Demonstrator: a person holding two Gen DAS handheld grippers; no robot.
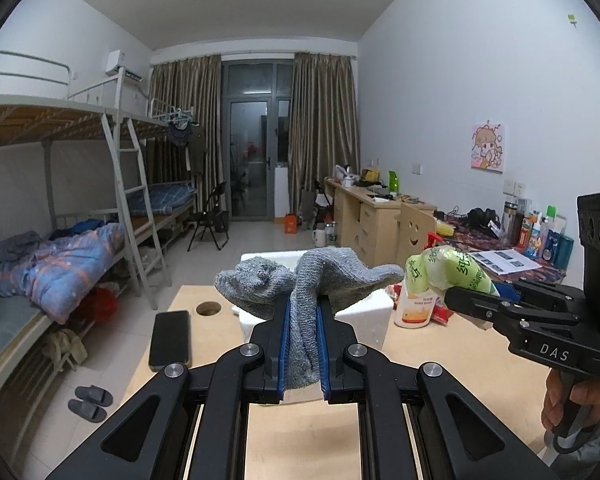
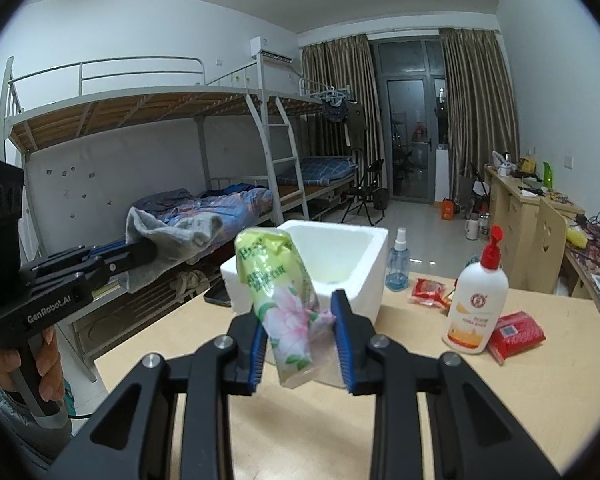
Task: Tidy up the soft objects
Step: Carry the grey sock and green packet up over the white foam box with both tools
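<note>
My left gripper [image 1: 303, 320] is shut on a grey knitted sock [image 1: 300, 284], which flops over both fingertips above the wooden table [image 1: 268, 432]. The same sock [image 2: 172, 236] shows at the left of the right wrist view, pinched in that gripper [image 2: 146, 256]. My right gripper [image 2: 302, 320] is shut on a green tissue pack with a pink flower print [image 2: 282, 292], held upright above the table. It also appears at the right of the left wrist view as a green pack [image 1: 448, 272] in the other gripper [image 1: 466, 298]. A white foam box [image 2: 340, 248], open on top, stands just beyond both.
On the table [image 2: 420, 380] stand a white lotion bottle with a red pump [image 2: 478, 300], a blue spray bottle [image 2: 398, 268] and two red packets [image 2: 518, 332] [image 2: 430, 290]. A black phone [image 1: 170, 338] and a round hole [image 1: 209, 309] lie left. A bunk bed [image 2: 160, 140] and desks [image 1: 372, 216] line the walls.
</note>
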